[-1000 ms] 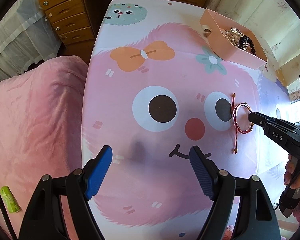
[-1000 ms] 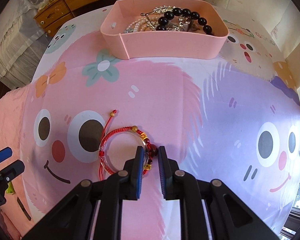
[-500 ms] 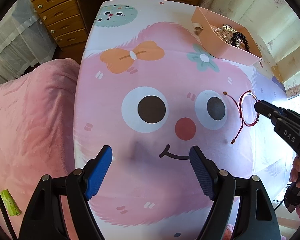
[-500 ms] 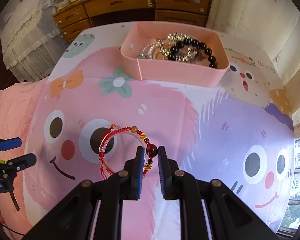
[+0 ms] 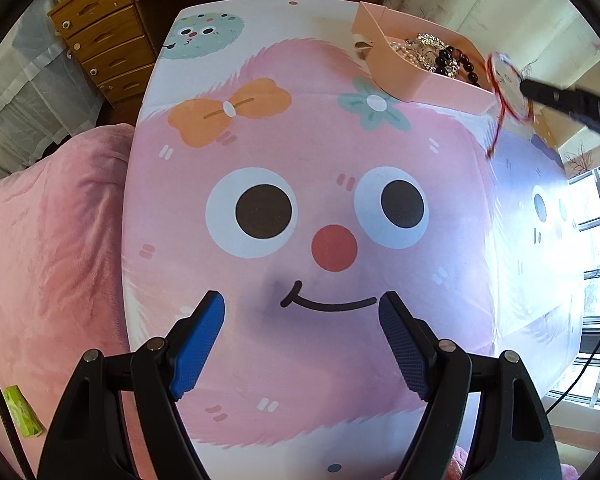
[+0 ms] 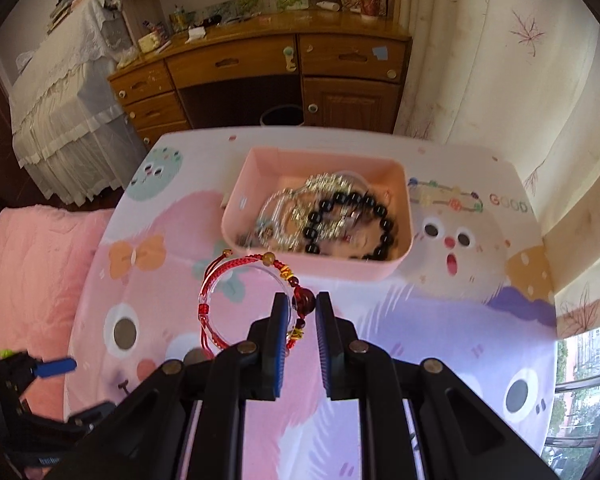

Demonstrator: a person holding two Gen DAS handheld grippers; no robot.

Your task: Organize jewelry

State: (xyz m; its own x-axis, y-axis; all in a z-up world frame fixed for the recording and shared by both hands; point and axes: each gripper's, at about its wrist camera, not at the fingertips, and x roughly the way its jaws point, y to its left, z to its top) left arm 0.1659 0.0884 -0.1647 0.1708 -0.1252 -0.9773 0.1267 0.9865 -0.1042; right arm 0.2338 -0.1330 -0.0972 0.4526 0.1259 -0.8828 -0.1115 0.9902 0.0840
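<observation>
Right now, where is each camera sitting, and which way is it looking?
Left wrist view: sits on the left tongs, looking steeply down at the cartoon-print tablecloth; its blue pads stand apart, holding nothing.
Right wrist view: sits on the right tongs, looking down toward the pink plastic jewelry box; its pads pinch the red braided cord bracelet.
Shared: both show the box, bracelet and tablecloth, and each glimpses the other tongs.

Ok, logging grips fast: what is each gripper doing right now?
Left gripper: open, nothing between its fingers.
Right gripper: shut on the red cord bracelet, held up off the table.
</observation>
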